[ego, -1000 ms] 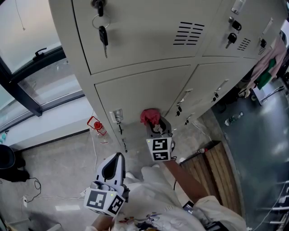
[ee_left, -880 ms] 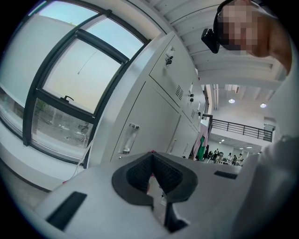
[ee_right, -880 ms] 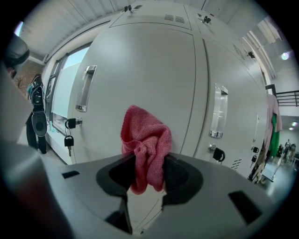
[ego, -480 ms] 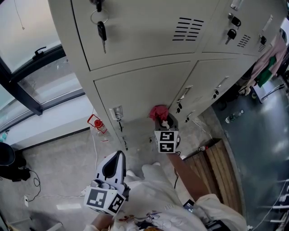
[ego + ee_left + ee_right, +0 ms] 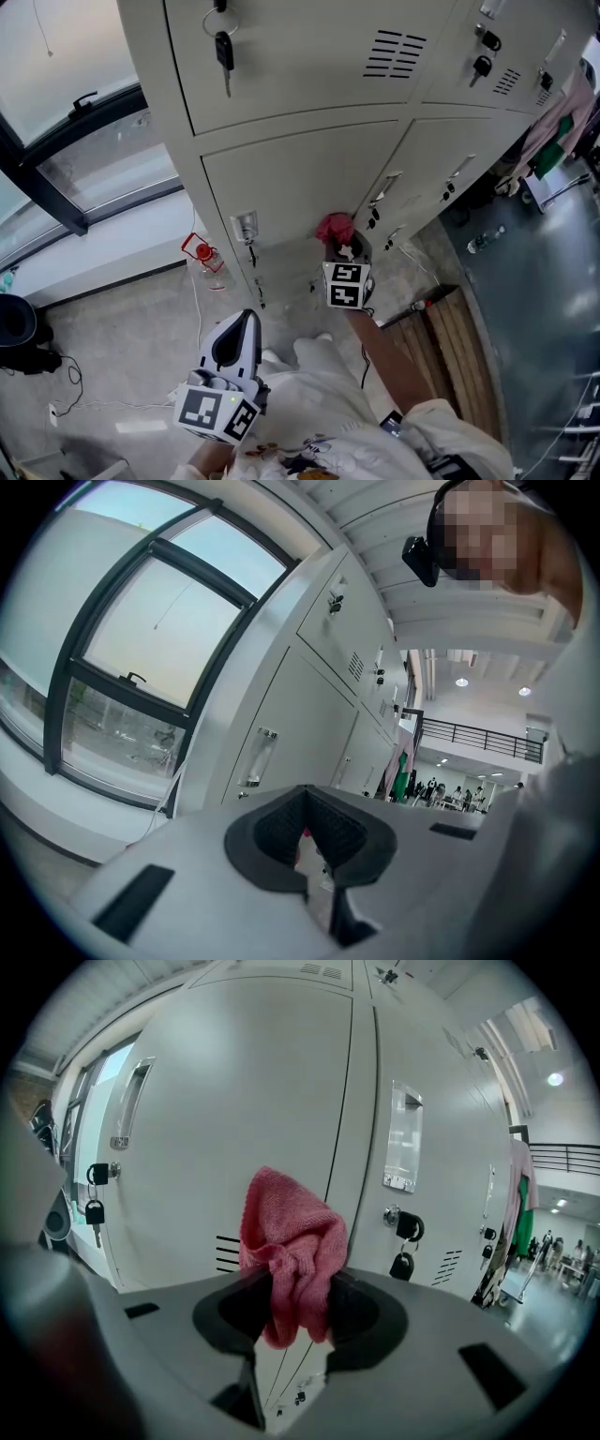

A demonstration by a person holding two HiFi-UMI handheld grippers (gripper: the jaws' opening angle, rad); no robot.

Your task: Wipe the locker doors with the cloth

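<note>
A dark-framed window (image 5: 56, 141) lets in pale daylight. Directly below the window runs a low white wall (image 5: 112, 248), then a mottled grey floor (image 5: 122, 347). Well right of the window lies a slatted wooden pallet (image 5: 450, 342). Farther off, ceiling lamps (image 5: 461, 682) glow above a dark railing (image 5: 487, 733).

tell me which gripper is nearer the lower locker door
Right. The right gripper holds the cloth up by the lower locker door; the left gripper sits well back from it.

A red-topped bottle (image 5: 202, 261) and a slatted wooden bench (image 5: 442, 349) sit on the floor (image 5: 122, 361).
</note>
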